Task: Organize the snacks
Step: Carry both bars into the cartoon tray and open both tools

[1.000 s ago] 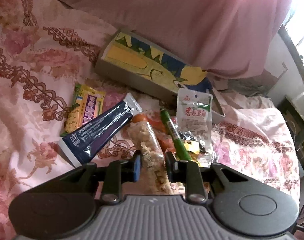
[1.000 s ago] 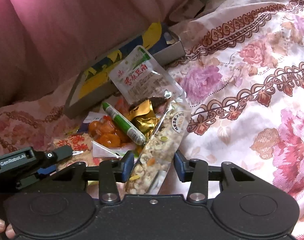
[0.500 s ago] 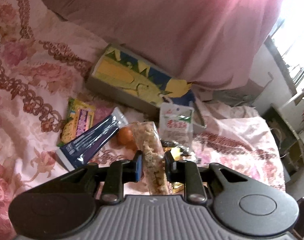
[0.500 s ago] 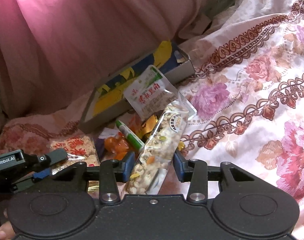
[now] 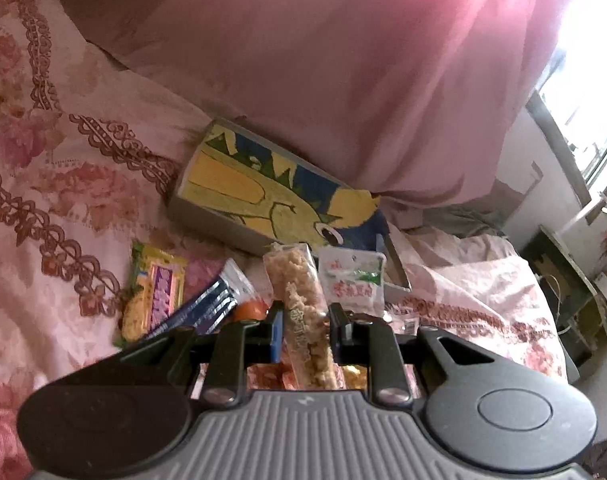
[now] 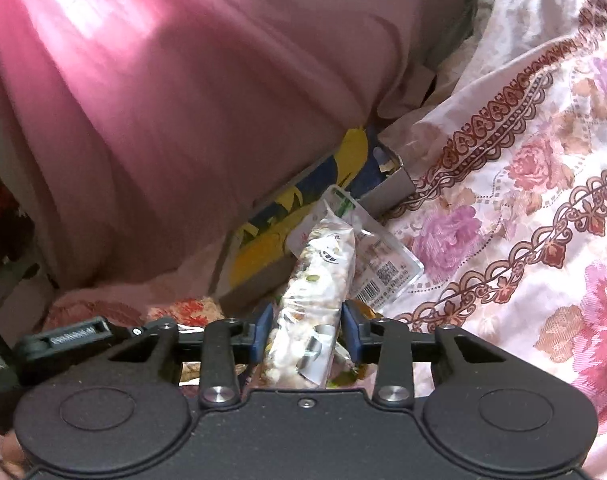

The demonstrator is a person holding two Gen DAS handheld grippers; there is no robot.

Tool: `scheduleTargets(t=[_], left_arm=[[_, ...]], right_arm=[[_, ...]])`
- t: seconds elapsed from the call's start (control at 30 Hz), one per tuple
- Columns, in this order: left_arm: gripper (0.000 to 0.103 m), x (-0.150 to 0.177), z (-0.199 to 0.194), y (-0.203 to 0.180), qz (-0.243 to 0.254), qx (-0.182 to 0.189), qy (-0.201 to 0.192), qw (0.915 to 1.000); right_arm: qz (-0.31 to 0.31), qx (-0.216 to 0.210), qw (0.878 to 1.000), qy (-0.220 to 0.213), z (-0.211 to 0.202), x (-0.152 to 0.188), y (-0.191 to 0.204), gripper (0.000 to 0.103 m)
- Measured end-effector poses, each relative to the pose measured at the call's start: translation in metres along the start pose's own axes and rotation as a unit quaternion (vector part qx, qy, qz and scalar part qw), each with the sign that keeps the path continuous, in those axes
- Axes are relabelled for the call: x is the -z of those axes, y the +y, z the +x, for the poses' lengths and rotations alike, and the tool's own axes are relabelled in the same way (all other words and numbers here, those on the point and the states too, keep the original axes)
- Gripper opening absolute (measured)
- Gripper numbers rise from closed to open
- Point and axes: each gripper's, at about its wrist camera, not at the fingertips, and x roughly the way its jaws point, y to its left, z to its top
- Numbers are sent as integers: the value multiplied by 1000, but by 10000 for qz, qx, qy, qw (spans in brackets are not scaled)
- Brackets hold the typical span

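The left gripper (image 5: pixel 302 330) has its fingers nearly closed on a puffed-rice bar (image 5: pixel 303 312), which sticks out forward above the bed (image 5: pixel 63 208), toward the yellow-and-blue box (image 5: pixel 263 200). The right gripper (image 6: pixel 306 330) tilts slightly downward; its fingers are closing on a clear packet of mixed nuts (image 6: pixel 315 296) between them.

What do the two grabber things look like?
The left gripper has a ribbed grey body, black arms, round discs, silver screws and one blue pad. The right gripper is all black with blue pads and silver screws.
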Motion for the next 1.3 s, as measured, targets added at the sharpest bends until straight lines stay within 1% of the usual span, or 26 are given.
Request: scheduleTargets(t=[0.1,0.2,0.27,0.37,0.43,0.53,0.63,0.8,0.93,1.07,1.17,1.3], left_arm=[[25,-3,3,6,-96,-3,-83,9999],[25,-5,6,11,-194,-14,-73,9998],[25,-8,8,12,-221,-13,-50,9997],[25,-20,12,7,-9,-32,-14,10000],[25,-31,14,3,159,-48,-55,9998],[25,-52,25,0,261,-79,-86,9996],[25,-75,46,1,253,-132,-199,9994],[25,-105,87,14,114,-122,-424,9990],[25,-112,120,41,-67,-94,-423,9990],[25,-116,145,67,-241,-110,-303,9992],[25,-117,159,79,-290,-70,-280,9992],[25,-114,171,82,-76,-123,-204,9997]], right_arm=[[265,-80,9995,-139,-10,-5,-4,38],[191,-115,9992,-325,-16,-11,0,37],[122,-154,9992,-355,-14,-16,4,37],[19,-221,9994,-279,2,-28,11,36],[-100,-315,9993,-146,22,-38,18,36],[-144,-463,9988,38,59,-50,27,36],[-127,-583,9981,181,105,-64,38,36],[-182,-601,9977,264,176,-82,58,36],[-161,-507,9978,389,228,-85,70,36],[-241,-309,9977,546,274,-81,75,36],[-354,-135,9973,634,296,-72,76,36],[-513,54,9963,681,313,-67,78,35]])
